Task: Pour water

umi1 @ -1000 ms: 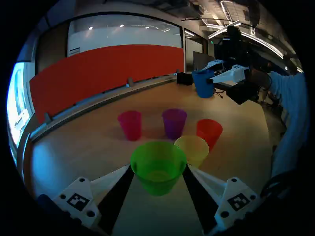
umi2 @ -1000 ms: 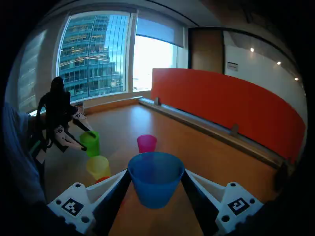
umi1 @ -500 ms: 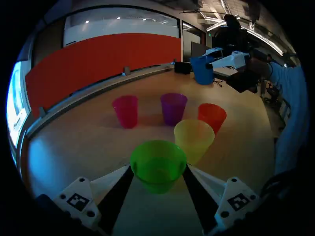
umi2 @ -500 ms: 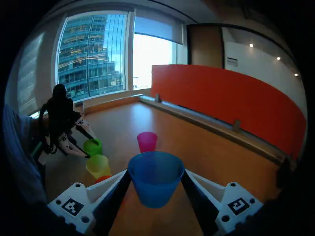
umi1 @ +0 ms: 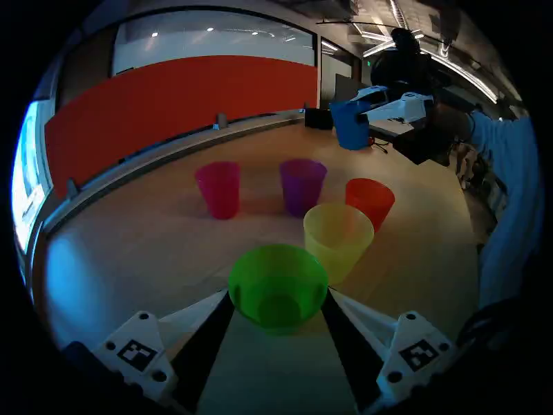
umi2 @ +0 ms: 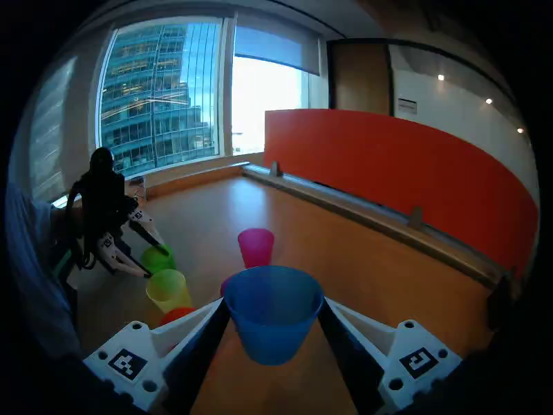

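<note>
The wooden table (umi1: 138, 235) carries a yellow cup (umi1: 338, 238), a red cup (umi1: 370, 199), a purple cup (umi1: 302, 184) and a pink cup (umi1: 218, 188), standing near each other. The left gripper (umi1: 278, 299) is clamped on an upright green cup (umi1: 278, 287), just beside the yellow cup. The right gripper (umi2: 274, 309) is clamped on an upright blue cup (umi2: 274, 325), well apart from the green cup.

Left gripper view: low over worktop (umi1: 138, 242), green cup (umi1: 278, 290) right at lens, facing orange partition (umi1: 173, 97). Right gripper view: higher, blue cup (umi2: 274, 311) close, facing windows (umi2: 159, 97) and partition. Shared: cup cluster (umi1: 302, 185) mid-worktop; right gripper (umi1: 356, 119) and left gripper (umi2: 153, 257) each show farther off in the other's view.
</note>
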Available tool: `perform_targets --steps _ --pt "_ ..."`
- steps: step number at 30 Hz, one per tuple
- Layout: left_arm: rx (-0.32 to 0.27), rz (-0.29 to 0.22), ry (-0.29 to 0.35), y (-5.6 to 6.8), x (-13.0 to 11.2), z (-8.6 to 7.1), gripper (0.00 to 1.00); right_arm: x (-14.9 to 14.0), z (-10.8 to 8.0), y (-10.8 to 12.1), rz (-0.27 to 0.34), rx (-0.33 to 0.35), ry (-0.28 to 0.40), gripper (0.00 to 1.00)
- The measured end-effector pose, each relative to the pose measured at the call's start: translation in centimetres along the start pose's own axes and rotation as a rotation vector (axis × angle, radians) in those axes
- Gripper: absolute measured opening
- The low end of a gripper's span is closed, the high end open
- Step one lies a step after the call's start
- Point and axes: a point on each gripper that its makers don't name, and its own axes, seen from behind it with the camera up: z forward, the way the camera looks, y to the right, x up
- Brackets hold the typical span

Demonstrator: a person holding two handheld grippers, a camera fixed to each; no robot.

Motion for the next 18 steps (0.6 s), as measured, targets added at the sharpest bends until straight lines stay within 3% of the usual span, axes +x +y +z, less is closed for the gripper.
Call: perform_targets --steps 5,9,18 --pt "0.004 -0.001 0.000 -0.1 0.1 -0.1 0.88 -0.1 0.3 -0.2 0.001 0.003 -0.001 0.91" --pt "0.001 -0.009 -0.002 -0.1 0.0 -0.4 1.00 -0.6 0.6 -0.3 0.000 0.002 -0.010 0.91" --pt "0.003 -0.013 -0.011 0.1 -0.9 -1.3 1.00 -3.0 1.8 -0.1 0.000 -0.001 -0.045 0.91"
